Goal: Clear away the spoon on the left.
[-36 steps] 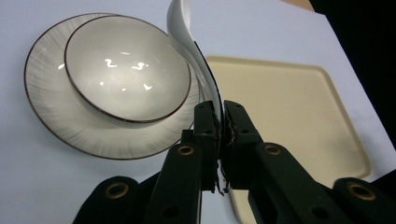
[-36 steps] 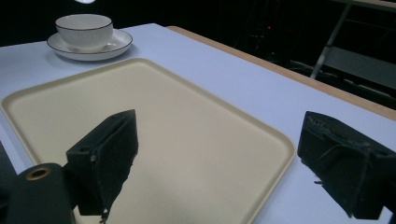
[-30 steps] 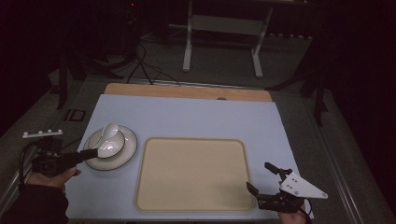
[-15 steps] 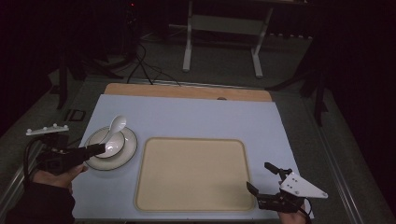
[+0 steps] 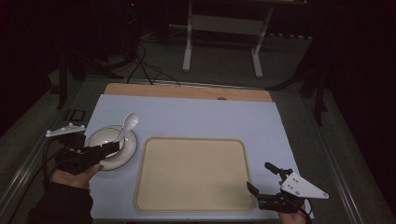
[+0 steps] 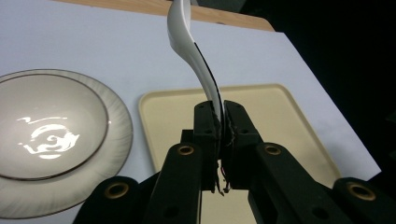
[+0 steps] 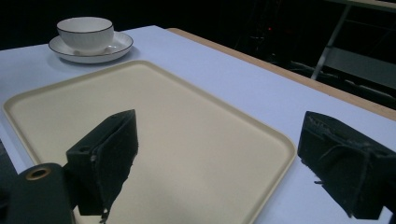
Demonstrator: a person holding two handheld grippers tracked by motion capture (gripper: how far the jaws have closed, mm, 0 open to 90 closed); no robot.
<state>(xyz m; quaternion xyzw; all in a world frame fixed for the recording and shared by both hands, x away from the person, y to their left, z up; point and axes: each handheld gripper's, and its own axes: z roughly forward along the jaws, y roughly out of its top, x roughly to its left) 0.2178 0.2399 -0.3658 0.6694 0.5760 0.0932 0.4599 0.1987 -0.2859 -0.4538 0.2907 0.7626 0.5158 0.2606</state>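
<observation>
On top of the big blue table (image 5: 196,116) lies a wide cream tray (image 5: 194,172), and nothing sits on it. Next to the tray, on the left, is a white saucer (image 5: 123,156) with a white bowl (image 5: 105,140) on it. The smallest thing is the white spoon (image 5: 127,127). The left gripper (image 5: 112,148) has its jaws squeezed tight on the spoon's handle, and the left gripper view shows the spoon (image 6: 196,60) lifted up, with its round end high above the table and the bowl (image 6: 46,126) down to one side. So the spoon looks picked up out of the bowl, which is a good start. I think it should go on the tray next, and that part is not done. The right gripper (image 5: 267,183) waits near the tray's right corner with its jaws wide apart, holding nothing.
</observation>
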